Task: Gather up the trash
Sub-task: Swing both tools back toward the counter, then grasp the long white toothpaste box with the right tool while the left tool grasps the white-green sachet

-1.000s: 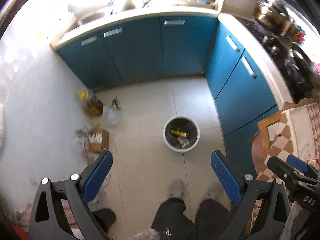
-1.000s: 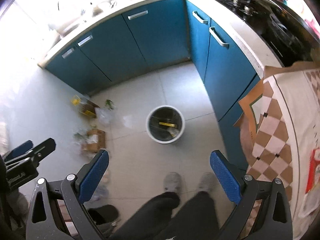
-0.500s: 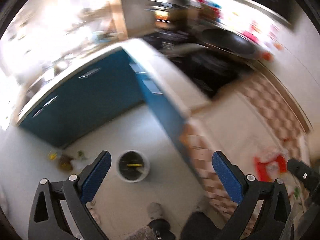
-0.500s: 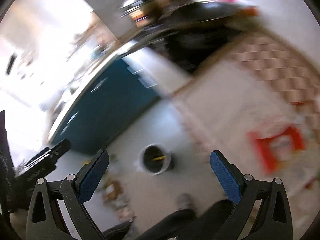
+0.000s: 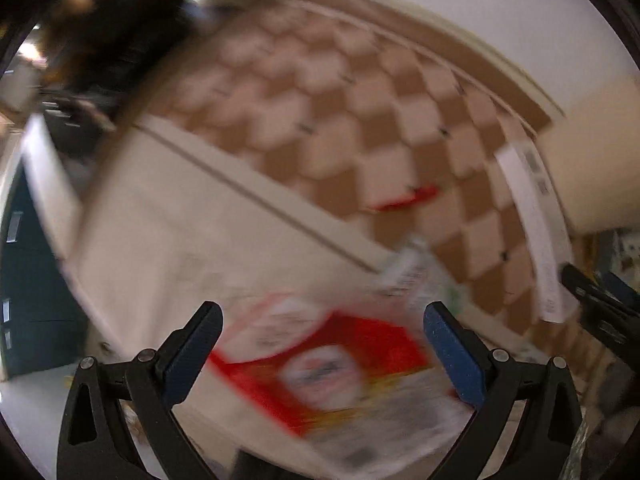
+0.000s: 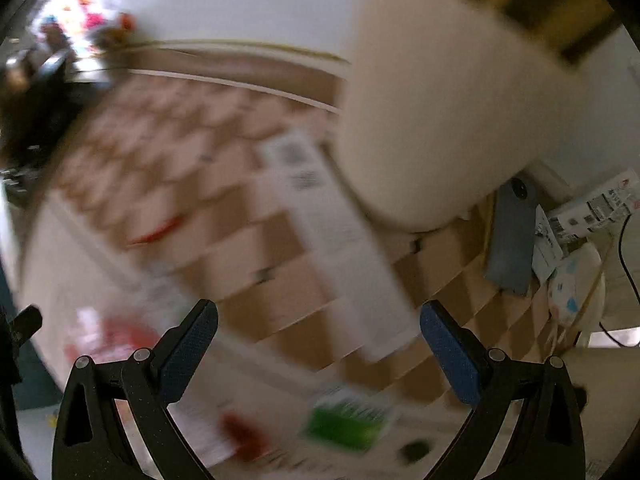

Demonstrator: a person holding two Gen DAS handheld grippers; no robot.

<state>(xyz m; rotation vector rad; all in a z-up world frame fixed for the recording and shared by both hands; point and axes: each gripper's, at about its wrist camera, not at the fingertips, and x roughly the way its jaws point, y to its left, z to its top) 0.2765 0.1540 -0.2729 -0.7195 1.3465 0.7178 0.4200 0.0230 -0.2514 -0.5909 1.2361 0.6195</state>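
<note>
Both views are smeared by motion blur: the left gripper (image 5: 320, 340) and the right gripper (image 6: 318, 338) each have their blue-padded jaws spread wide and hold nothing, above a table with a checkered cloth (image 5: 328, 92). A red-and-white wrapper (image 5: 332, 376) lies on the table below the left gripper, and what may be a green packet (image 6: 348, 420) lies below the right. The step looks like reaching for table trash; next, lower onto one piece and close

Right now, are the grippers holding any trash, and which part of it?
No. The left gripper and the right gripper are both wide open with nothing between their fingers; they only point toward the checkered table.
</note>
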